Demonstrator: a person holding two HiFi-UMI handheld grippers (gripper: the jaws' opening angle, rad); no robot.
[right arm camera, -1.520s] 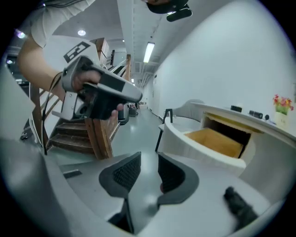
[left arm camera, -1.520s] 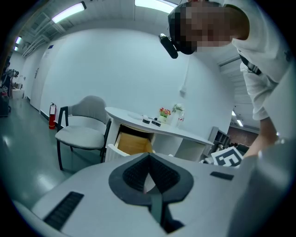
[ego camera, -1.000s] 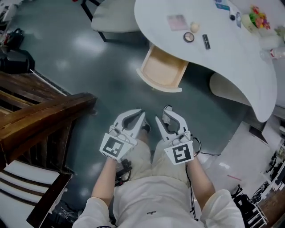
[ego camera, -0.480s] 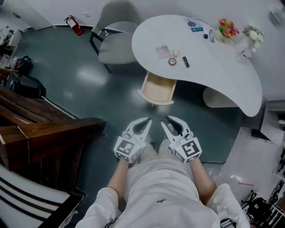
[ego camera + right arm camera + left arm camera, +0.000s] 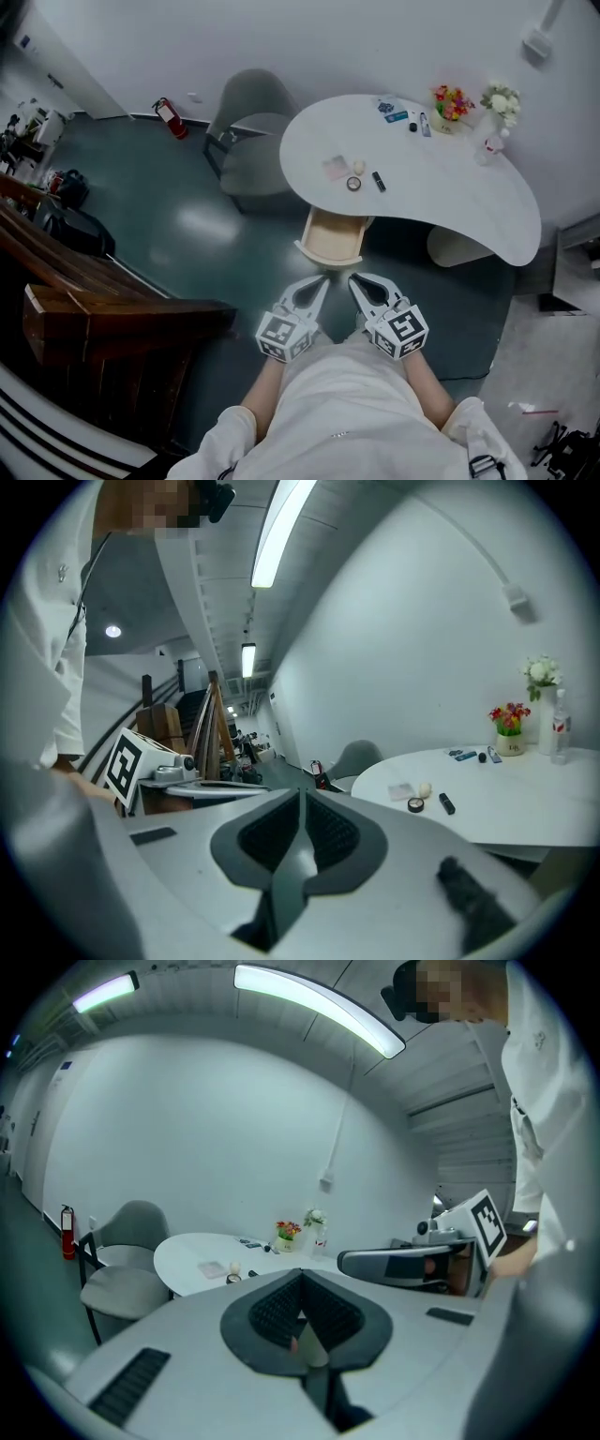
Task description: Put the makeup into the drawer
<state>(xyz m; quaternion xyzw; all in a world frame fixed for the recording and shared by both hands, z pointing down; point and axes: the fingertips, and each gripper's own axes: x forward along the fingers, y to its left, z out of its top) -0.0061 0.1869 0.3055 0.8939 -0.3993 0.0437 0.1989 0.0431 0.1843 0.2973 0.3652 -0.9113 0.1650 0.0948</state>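
On the white curved table (image 5: 469, 202) lie a pink palette (image 5: 336, 169), a pale egg-shaped sponge (image 5: 359, 167), a round compact (image 5: 353, 184) and a black lipstick (image 5: 379, 181). Under the table's near edge a pale wooden drawer (image 5: 333, 239) stands pulled out, nothing visible in it. Both grippers hover close to my body, well short of the drawer. My left gripper (image 5: 323, 280) is shut and holds nothing. The right gripper (image 5: 355, 279) has just been closing, with nothing between its jaws, and its pads now meet. The right gripper view shows the compact (image 5: 414, 804) and lipstick (image 5: 446, 803) far ahead.
A grey chair (image 5: 251, 131) stands left of the table. Dark wooden stair rails (image 5: 112, 328) fill the lower left. A red fire extinguisher (image 5: 169, 116) stands by the wall. Flower pots (image 5: 452, 101) and small items (image 5: 403, 114) sit at the table's far side.
Both grippers have risen together and the table now looks farther and smaller. The right gripper's jaws, slightly apart before, have come together.
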